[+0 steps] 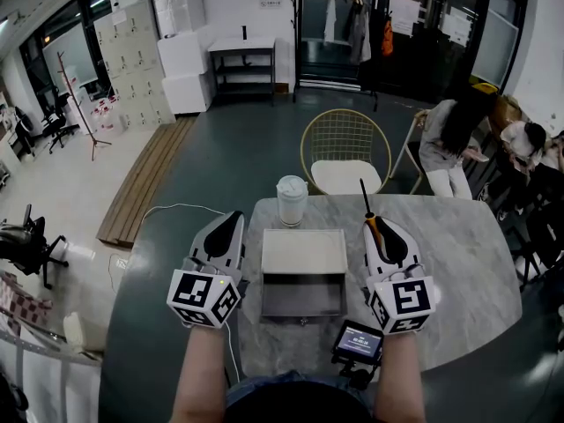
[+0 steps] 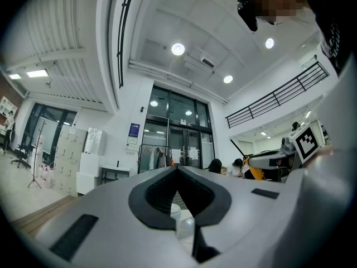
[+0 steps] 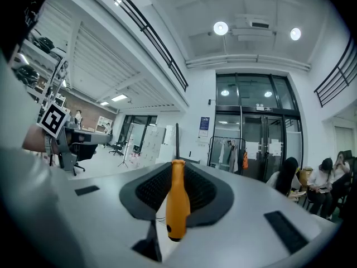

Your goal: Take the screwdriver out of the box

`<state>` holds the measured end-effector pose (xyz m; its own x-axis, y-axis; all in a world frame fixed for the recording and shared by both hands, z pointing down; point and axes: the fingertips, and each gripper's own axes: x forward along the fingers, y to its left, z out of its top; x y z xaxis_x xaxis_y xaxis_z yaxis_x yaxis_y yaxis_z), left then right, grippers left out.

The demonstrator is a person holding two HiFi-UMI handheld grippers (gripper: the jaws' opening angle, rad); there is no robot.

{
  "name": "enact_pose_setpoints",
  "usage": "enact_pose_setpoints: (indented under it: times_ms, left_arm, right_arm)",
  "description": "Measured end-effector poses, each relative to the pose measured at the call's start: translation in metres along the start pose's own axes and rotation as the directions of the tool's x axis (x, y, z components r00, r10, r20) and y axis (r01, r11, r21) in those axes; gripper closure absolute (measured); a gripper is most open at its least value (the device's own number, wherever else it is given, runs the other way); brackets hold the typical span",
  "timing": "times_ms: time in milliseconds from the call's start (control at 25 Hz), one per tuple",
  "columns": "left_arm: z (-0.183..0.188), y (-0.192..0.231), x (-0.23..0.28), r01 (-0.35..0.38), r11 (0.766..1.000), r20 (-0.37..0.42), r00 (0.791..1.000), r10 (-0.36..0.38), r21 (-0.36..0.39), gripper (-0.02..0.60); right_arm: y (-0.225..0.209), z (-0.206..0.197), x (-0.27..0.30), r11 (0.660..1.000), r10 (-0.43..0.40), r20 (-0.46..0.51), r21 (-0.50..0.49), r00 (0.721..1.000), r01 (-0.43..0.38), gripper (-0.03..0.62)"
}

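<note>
Right gripper (image 1: pixel 380 225) clamped on screwdriver (image 3: pixel 177 197) — smooth orange bottle-shaped handle, slim black shaft pointing far, along the jaws. Left gripper (image 1: pixel 232 218) closed, empty.

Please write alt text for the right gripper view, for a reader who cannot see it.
The right gripper grips an orange-handled screwdriver between its jaws, pointing away from the camera. Behind are glass doors and seated people.

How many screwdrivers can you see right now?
1: the screwdriver is clamped in the right gripper's jaws, right of the box. More could lie hidden inside the box.
</note>
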<state>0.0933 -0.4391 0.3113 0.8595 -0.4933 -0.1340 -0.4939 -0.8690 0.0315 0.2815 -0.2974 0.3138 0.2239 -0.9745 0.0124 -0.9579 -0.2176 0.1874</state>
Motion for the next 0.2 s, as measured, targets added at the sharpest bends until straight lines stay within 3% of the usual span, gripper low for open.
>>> enact_pose_setpoints:
  times_ms: [200]
  left_arm:
    - [0.0024, -0.0008, -0.0012, 0.001, 1.000, 0.002, 1.000, -0.001, 0.002, 0.569]
  right_arm:
    - [-0.0013, 0.0007, -0.0021, 1.000, -0.006, 0.000, 0.003, 1.000, 0.006, 0.507]
